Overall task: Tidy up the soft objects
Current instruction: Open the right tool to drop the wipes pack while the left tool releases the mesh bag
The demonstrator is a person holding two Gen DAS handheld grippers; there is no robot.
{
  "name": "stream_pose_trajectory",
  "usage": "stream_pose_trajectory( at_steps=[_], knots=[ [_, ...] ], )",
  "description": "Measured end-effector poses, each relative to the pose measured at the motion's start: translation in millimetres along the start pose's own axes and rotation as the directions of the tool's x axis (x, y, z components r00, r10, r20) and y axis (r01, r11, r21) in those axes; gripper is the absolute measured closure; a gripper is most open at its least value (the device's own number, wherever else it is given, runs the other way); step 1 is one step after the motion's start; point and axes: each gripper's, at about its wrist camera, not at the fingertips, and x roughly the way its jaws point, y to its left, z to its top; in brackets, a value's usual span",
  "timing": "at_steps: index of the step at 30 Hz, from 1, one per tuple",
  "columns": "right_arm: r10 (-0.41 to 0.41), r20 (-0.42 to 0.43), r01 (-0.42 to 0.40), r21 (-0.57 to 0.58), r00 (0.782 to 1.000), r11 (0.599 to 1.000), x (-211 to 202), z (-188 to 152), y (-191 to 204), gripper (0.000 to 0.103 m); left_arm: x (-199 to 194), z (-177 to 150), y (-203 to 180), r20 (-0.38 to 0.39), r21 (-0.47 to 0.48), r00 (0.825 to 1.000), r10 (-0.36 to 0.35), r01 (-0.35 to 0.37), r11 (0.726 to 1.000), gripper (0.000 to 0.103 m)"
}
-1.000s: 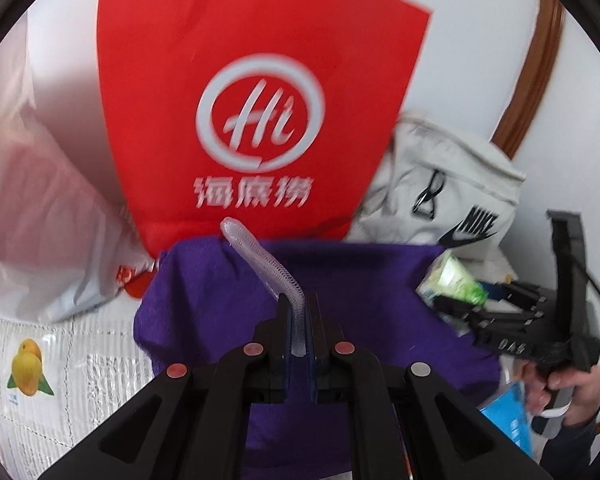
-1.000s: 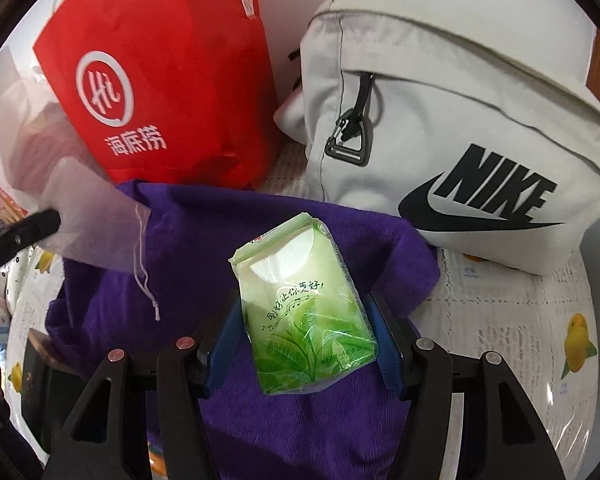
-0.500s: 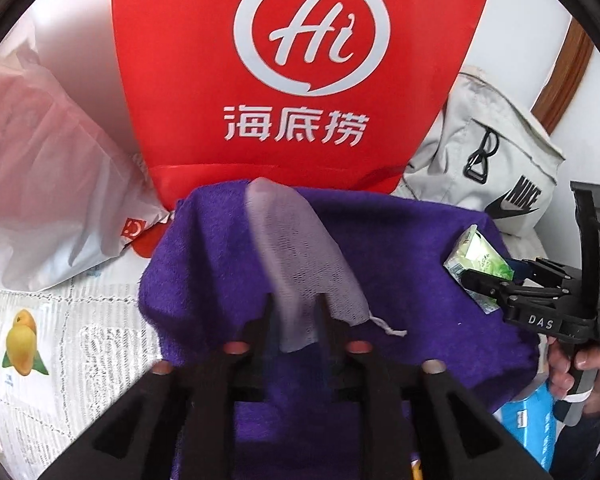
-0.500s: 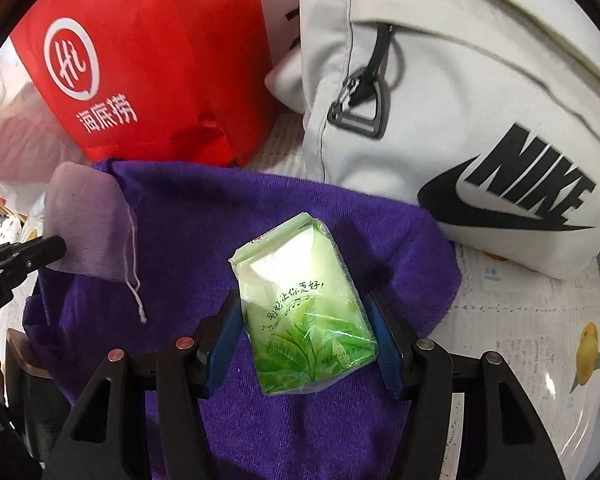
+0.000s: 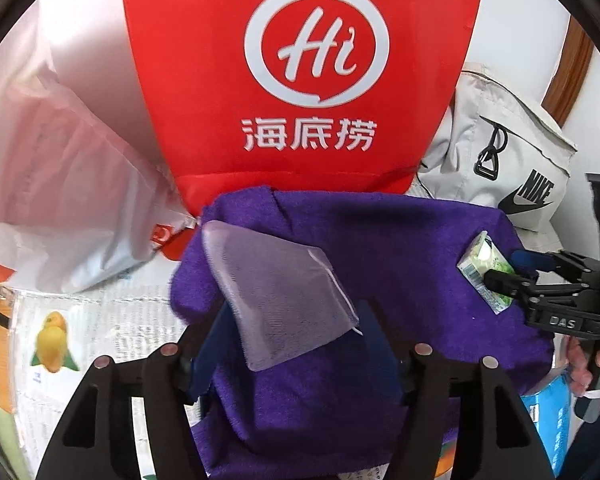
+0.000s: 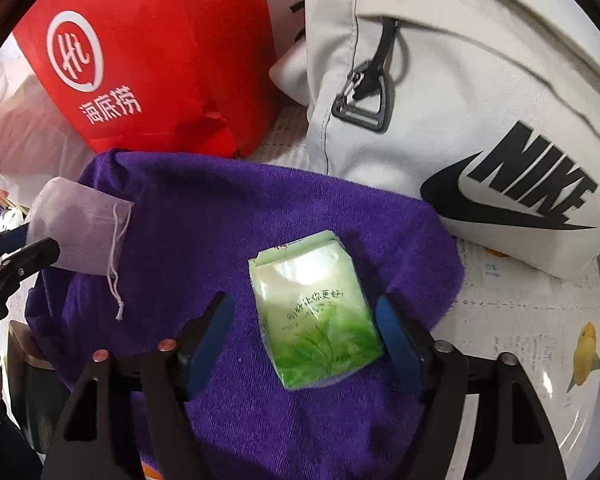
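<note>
A purple towel (image 5: 400, 256) (image 6: 236, 224) lies on the table. A sheer mesh drawstring pouch (image 5: 276, 300) (image 6: 80, 232) lies on the towel's left part. My left gripper (image 5: 288, 344) stands open around the pouch's near end. A green tissue pack (image 6: 316, 316) (image 5: 486, 276) lies on the towel's right part. My right gripper (image 6: 304, 332) is open, its blue pads apart from the pack on the left and close on the right.
A red paper bag (image 5: 300, 80) (image 6: 148, 56) stands behind the towel. A grey Nike bag (image 6: 460, 120) (image 5: 504, 160) sits at the right. A white plastic bag (image 5: 60, 184) lies at the left. A fruit-print tablecloth (image 6: 540, 320) covers the table.
Both grippers have opened. The pouch dropped from my left gripper onto the towel, and the tissue pack now lies loose between my right gripper's spread fingers.
</note>
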Motion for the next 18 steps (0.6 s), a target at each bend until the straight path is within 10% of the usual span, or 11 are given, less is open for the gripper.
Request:
stream_pose_trajectory(
  at_steps=[18],
  knots=[
    [0.027,0.126,-0.028,0.0,0.992,1.0,-101,-65,19,0.028,-91,-52,-1,0.052,-0.078,0.999,0.01,-0.006,0.997,0.035]
  ],
)
